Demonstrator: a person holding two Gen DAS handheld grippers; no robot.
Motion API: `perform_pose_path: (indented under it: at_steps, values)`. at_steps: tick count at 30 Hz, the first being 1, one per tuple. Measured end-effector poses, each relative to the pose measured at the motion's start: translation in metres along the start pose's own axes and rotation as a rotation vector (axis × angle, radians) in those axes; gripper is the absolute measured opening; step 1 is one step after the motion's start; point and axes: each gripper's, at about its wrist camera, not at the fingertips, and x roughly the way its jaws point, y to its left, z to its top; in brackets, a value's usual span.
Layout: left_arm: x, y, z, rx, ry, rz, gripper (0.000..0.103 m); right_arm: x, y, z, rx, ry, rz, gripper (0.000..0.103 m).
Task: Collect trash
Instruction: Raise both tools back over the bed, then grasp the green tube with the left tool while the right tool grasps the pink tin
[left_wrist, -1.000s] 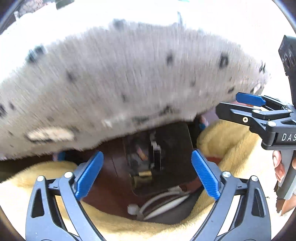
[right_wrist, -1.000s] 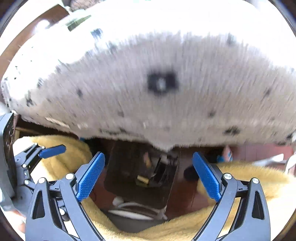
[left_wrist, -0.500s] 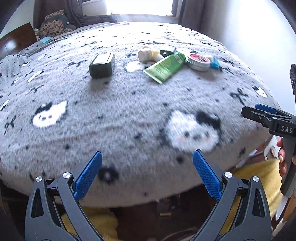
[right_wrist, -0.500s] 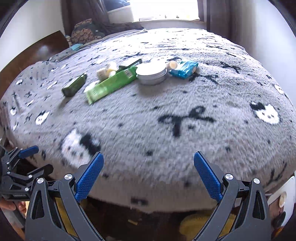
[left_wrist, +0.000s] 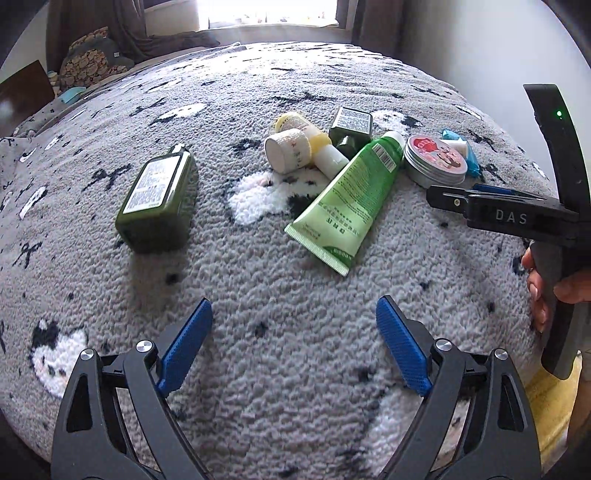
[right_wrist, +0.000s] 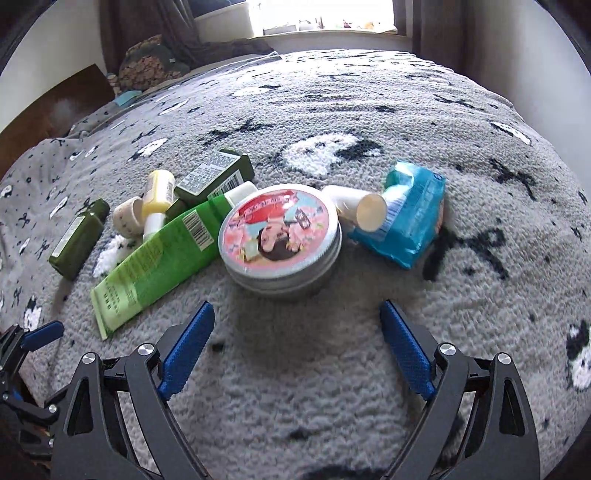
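Observation:
Several items lie on a grey patterned blanket (left_wrist: 280, 295). A dark green bottle (left_wrist: 157, 199) lies left. A light green tube (left_wrist: 347, 195), a white roll (left_wrist: 286, 153), a yellow-white bottle (left_wrist: 317, 144), a small dark green box (left_wrist: 349, 125), a round tin (right_wrist: 279, 236) and a blue packet (right_wrist: 410, 218) cluster together. A white tube (right_wrist: 354, 205) rests on the packet. My left gripper (left_wrist: 293, 343) is open and empty above the blanket, short of the green tube. My right gripper (right_wrist: 295, 347) is open and empty just short of the tin; it also shows in the left wrist view (left_wrist: 491, 210).
A window sill (right_wrist: 325, 31) and dark curtains stand beyond the bed. A patterned cushion (left_wrist: 92, 61) and a dark wooden board (right_wrist: 51, 110) are at the far left. Something yellow (left_wrist: 546, 402) lies below the blanket's right edge.
Both grippers have risen from below the blanket's edge to above the bed and moved forward toward the items. Both stay open.

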Motion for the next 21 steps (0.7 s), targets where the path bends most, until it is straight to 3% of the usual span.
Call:
perform_pose_path:
  at_steps: [6,10,13,16,21]
  values:
    - [0.015,-0.009,0.025,0.024,-0.002,-0.016,0.085,0.019,0.006,0.022,-0.035,0.001,-0.021,0.091]
    - [0.027,-0.019,0.041,0.039,-0.002,-0.03,0.085,0.022,0.003,0.031,-0.047,-0.008,-0.024,0.071]
    - [0.036,-0.028,0.05,0.062,0.001,-0.037,0.085,0.016,-0.001,0.032,-0.045,-0.012,0.002,0.07]
    - [0.047,-0.037,0.059,0.091,0.006,-0.037,0.074,0.003,-0.006,0.03,-0.05,-0.025,0.016,0.07]
    - [0.061,-0.055,0.072,0.125,0.009,-0.029,0.07,-0.024,-0.019,0.028,-0.047,-0.069,0.019,0.07]
